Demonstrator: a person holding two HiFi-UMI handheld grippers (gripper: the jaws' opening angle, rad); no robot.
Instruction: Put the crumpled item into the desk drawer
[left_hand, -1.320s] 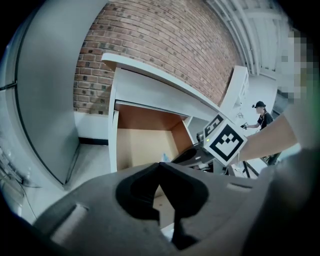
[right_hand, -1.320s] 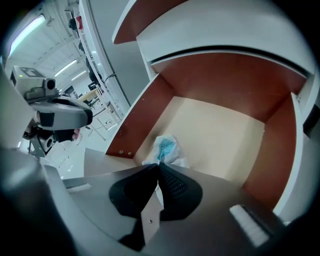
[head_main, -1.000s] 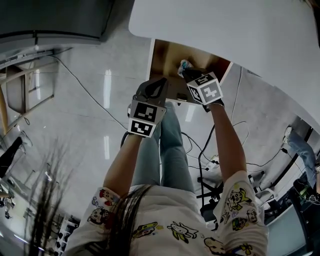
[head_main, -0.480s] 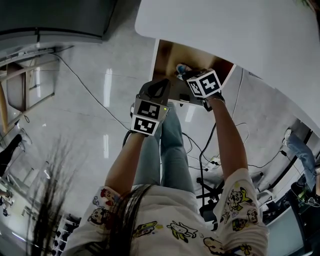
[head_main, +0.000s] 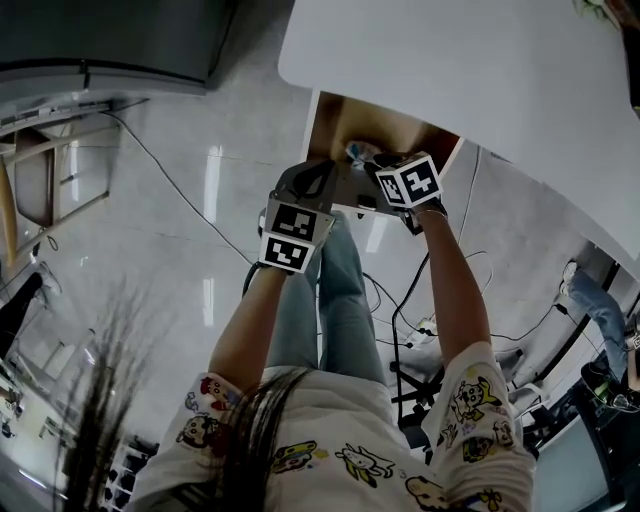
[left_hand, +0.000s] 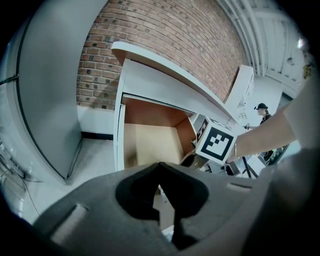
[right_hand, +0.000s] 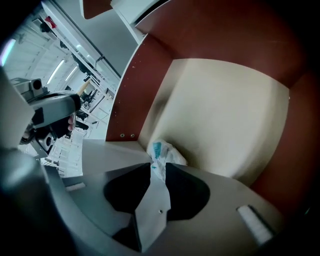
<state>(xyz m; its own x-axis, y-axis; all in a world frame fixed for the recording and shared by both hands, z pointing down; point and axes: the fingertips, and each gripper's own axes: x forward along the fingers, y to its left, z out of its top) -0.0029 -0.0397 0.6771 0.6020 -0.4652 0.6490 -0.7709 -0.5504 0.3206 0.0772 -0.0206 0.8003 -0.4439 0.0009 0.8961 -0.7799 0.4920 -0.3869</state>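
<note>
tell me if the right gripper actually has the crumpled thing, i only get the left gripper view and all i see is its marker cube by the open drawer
Observer: Yes. The right gripper view shows the right gripper shut on the crumpled item, white with blue print, pinched between its fingers.
Operator: is it over the drawer
Observer: It is. That view looks into the drawer, and the item sits against the cream floor near a brown side wall. I cannot tell whether it touches the floor.
Operator: and where's my left one next to it
Observer: In the head view the left gripper is beside the right one, at the drawer's front edge, with nothing between its fingers.
</note>
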